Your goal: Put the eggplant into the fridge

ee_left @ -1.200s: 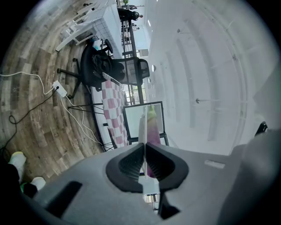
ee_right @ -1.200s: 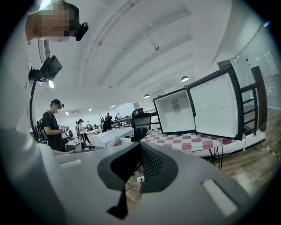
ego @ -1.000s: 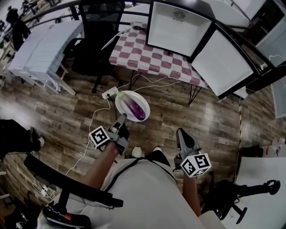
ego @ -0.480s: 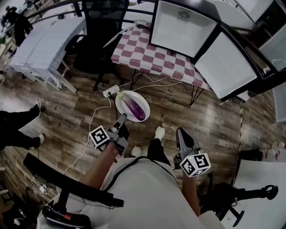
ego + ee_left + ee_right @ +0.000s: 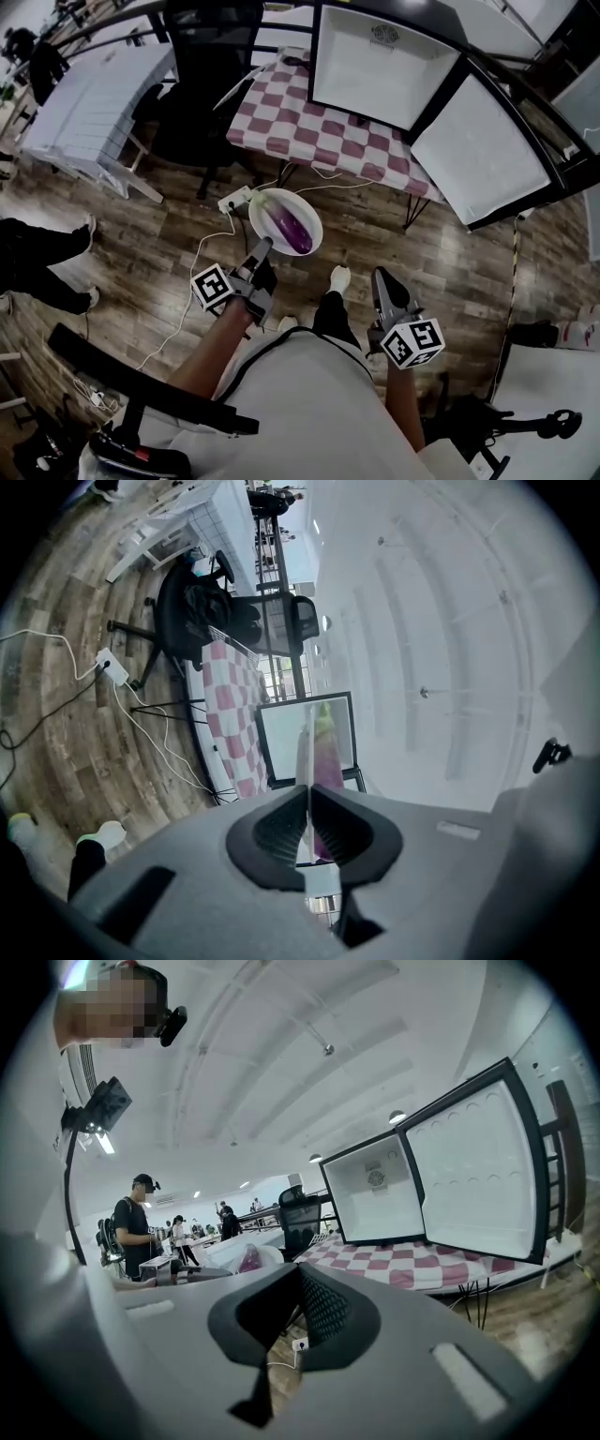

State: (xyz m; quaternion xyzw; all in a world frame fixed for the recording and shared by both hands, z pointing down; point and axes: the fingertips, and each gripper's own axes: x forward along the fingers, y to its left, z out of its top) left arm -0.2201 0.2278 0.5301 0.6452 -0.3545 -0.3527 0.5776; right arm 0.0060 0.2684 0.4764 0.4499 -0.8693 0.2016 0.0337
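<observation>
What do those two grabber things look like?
The left gripper and the right gripper are both grey, with black ribbed pads inside the jaws. Each carries a white cube printed with black square markers. The person wears a light top.

The shirt [image 5: 309, 403] is pale grey, crossed by a thin dark strap [image 5: 267, 343]. Dark trousers [image 5: 328, 314] and white shoes [image 5: 339, 277] show at its twelve o'clock.
</observation>
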